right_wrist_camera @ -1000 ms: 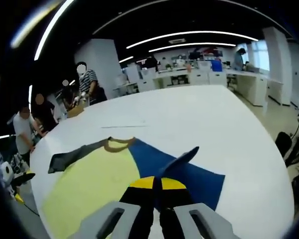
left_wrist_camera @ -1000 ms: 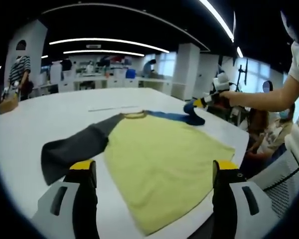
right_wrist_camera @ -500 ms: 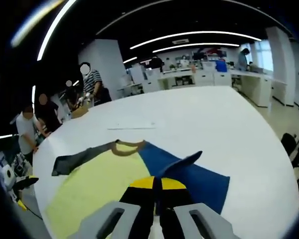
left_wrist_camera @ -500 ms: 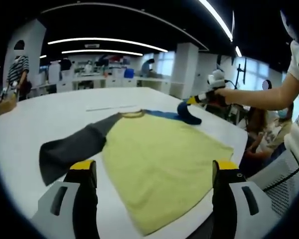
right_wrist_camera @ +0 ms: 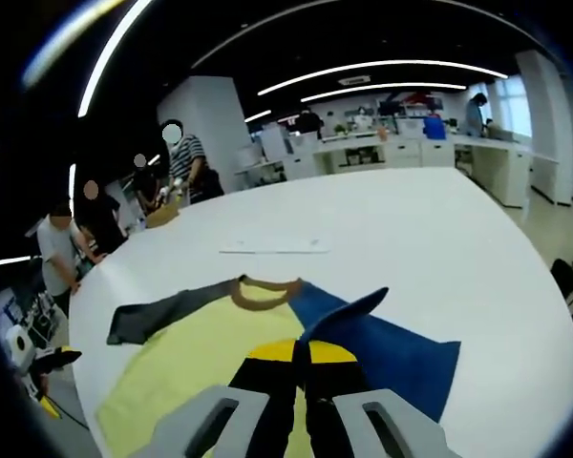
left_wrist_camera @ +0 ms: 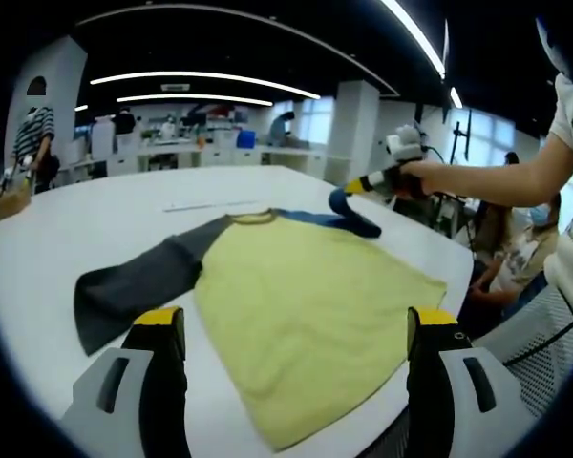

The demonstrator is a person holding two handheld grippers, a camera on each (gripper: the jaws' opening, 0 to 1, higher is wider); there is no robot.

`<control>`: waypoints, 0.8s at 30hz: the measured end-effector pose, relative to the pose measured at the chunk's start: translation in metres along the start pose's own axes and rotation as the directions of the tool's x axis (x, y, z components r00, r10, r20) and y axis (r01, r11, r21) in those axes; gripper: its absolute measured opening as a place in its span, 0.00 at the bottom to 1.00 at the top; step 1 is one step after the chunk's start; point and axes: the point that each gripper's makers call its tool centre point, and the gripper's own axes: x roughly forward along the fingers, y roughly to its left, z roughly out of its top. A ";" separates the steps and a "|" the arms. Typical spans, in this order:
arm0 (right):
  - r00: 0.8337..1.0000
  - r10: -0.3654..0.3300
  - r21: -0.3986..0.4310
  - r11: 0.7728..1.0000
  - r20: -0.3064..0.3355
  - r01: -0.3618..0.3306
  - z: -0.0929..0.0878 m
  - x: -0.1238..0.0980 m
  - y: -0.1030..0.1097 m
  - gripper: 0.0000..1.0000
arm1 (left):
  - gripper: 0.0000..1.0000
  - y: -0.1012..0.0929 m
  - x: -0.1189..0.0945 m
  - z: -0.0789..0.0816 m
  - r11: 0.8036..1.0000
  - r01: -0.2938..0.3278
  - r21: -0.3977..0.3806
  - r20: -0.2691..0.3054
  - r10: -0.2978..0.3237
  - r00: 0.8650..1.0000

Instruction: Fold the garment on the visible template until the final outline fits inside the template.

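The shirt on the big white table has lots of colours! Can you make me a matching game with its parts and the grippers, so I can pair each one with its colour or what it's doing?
Column one:
1. blue sleeve
2. grey sleeve
3. shirt body
4. left gripper

Column two:
A. yellow, lying flat on the table
B. open, holding nothing
C. pinched by the right gripper and lifted
D. spread out flat on the table

Pairs: 1-C, 2-D, 3-A, 4-B
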 end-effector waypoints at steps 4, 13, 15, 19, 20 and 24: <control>1.000 0.008 0.000 1.000 -0.012 -0.008 0.000 0.008 0.008 0.00 | 0.94 0.000 0.001 -0.001 1.000 0.003 -0.002 -0.003 -0.003 1.000; 0.999 0.030 -0.009 0.999 -0.035 -0.031 -0.002 0.020 0.027 0.00 | 0.93 0.002 0.001 0.000 1.000 0.005 -0.001 0.002 -0.005 1.000; 0.999 0.035 -0.015 0.999 -0.042 -0.035 -0.003 0.023 0.031 0.00 | 0.93 0.002 0.000 -0.001 1.000 0.004 0.003 0.004 -0.004 1.000; 0.998 0.050 -0.031 0.998 -0.047 -0.051 -0.001 0.028 0.042 0.00 | 0.93 0.003 -0.001 -0.001 1.000 0.001 0.000 0.006 -0.001 1.000; 0.997 0.052 -0.034 0.998 -0.050 -0.054 0.000 0.029 0.044 0.00 | 0.93 0.003 -0.001 -0.001 1.000 0.001 0.000 0.007 -0.001 1.000; 0.996 0.064 -0.051 0.996 -0.058 -0.067 0.000 0.035 0.053 0.00 | 0.94 0.002 -0.001 -0.001 1.000 0.003 0.001 0.003 -0.003 1.000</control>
